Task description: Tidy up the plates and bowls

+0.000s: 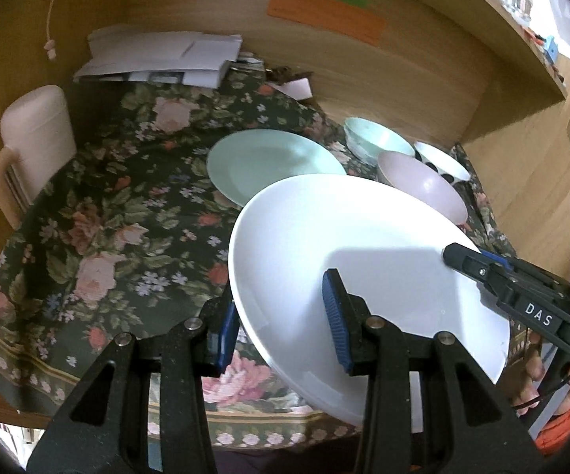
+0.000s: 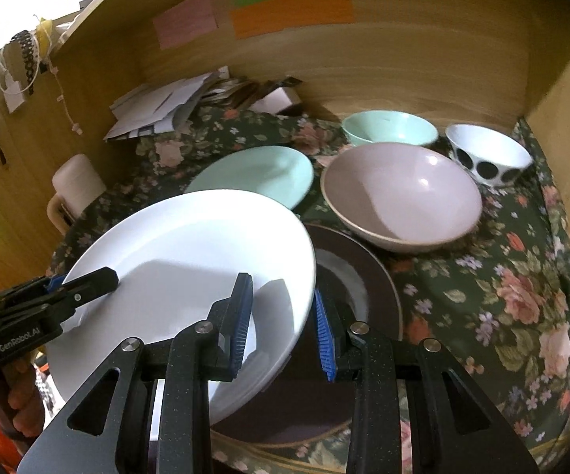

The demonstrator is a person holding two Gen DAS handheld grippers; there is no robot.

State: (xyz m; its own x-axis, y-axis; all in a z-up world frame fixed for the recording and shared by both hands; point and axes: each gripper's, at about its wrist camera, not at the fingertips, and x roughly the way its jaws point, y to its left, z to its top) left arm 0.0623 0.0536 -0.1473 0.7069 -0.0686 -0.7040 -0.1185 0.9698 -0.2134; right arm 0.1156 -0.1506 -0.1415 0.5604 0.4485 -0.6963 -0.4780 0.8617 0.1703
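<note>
A large white plate point(image 1: 364, 229) hangs tilted above the floral tablecloth, held at both sides. My left gripper point(image 1: 281, 300) is shut on its left rim, and my right gripper point(image 2: 281, 292) is shut on its right rim. Each wrist view shows the other gripper clamped on the far rim. Under the white plate point(image 2: 190, 237) lies a dark brown plate point(image 2: 368, 272). Behind it rest a mint plate point(image 1: 273, 162), a pink bowl point(image 2: 399, 193), a mint bowl point(image 2: 387, 126) and a white bowl with black dots point(image 2: 486, 158).
A pile of papers point(image 1: 158, 55) lies at the back left and a white mug point(image 1: 36, 126) stands at the table's left edge. Wooden walls close in the back and right. A person's hand point(image 2: 20, 391) holds the left gripper's handle.
</note>
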